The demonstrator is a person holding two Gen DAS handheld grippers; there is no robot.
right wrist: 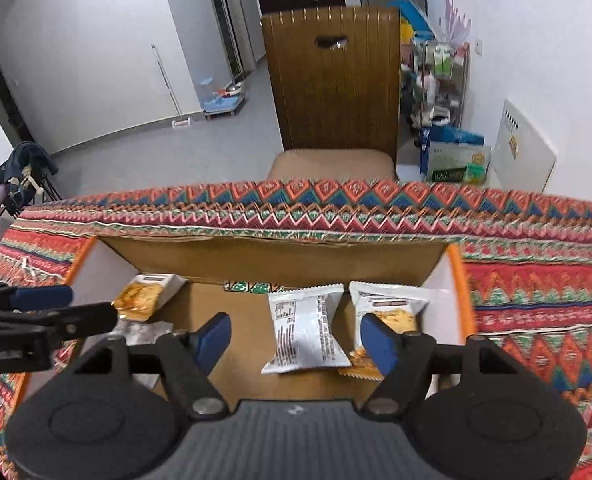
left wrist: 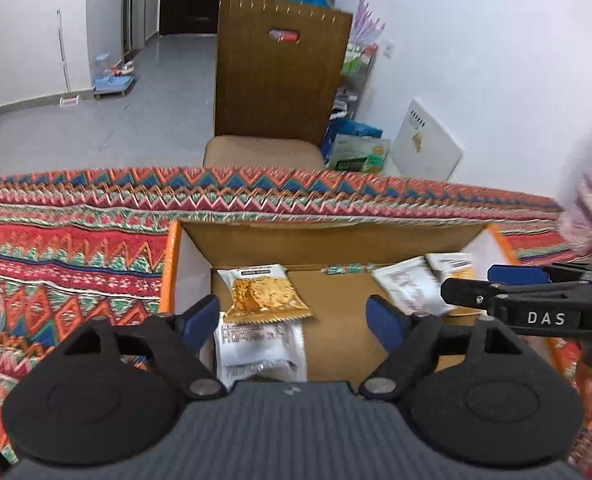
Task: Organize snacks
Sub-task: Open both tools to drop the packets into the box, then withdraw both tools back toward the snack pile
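Note:
An open cardboard box (left wrist: 320,236) with orange edges sits on the patterned tablecloth; it also shows in the right wrist view (right wrist: 280,254). Inside lie several snack packets: a golden one (left wrist: 262,290) over a white one (left wrist: 260,350) at the left, and a white packet (right wrist: 306,328) beside a golden one (right wrist: 392,308) at the right. My left gripper (left wrist: 294,320) is open and empty above the box's left half. My right gripper (right wrist: 294,340) is open and empty above the right half. It enters the left wrist view from the right (left wrist: 472,284).
A brown chair (left wrist: 272,92) stands just behind the table. Boxes and a cluttered shelf (right wrist: 440,80) line the right wall. The tablecloth (left wrist: 68,248) spreads to both sides of the box. A folded umbrella (right wrist: 20,176) stands off the table's left.

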